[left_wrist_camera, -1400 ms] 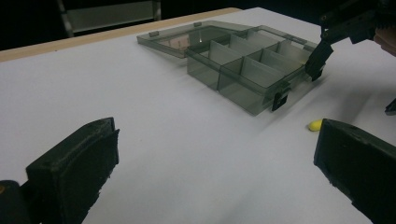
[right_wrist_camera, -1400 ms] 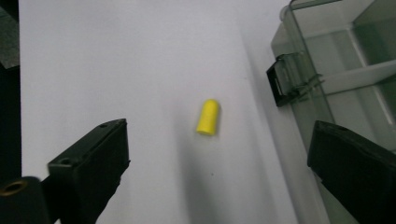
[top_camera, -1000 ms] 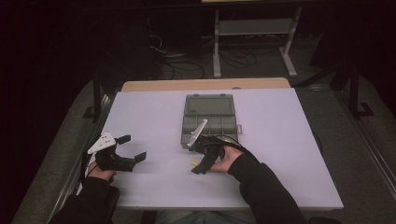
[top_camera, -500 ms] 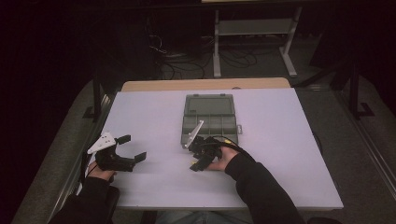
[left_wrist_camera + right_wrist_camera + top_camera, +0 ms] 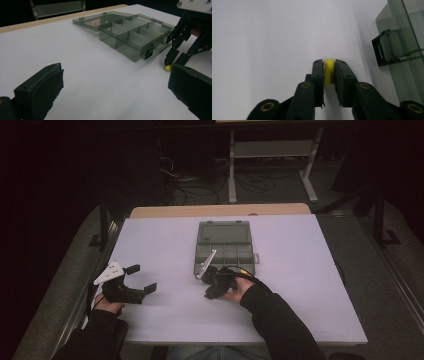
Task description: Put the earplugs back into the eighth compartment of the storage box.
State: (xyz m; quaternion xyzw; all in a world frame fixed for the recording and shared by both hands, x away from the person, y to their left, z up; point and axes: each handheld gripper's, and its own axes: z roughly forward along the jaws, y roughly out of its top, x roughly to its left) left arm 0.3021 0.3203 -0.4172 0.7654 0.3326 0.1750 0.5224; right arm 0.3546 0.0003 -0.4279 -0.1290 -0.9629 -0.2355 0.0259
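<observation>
Between the fingertips of our right gripper (image 5: 329,71) sits a small yellow piece (image 5: 329,70), rounded at its top and smooth, with a plain bright colour and no markings we can make out. Both pads press on its sides, having just been closing around it, so we are grasping it. The piece rests low, against the white table (image 5: 262,37) right under the fingertips; from the left gripper view its yellow end peeks out beneath the right gripper's tips.

Just to one side of these fingers lies a clear grey compartment box (image 5: 404,50), its black latch nearest the fingertips. It is divided by thin walls into several small cells, and its lid lies flat open on the far side.

Our left gripper (image 5: 139,279) is well apart from the piece, near the table's left edge, its fingers spread wide and released, with nothing between them.

Farther out, the table is a plain white sheet with a strip of pale wood along its far edge. Beyond it the room is dark: a grey floor, loose cables (image 5: 200,185) and a metal shelf frame (image 5: 272,150) stand in the shadows.
</observation>
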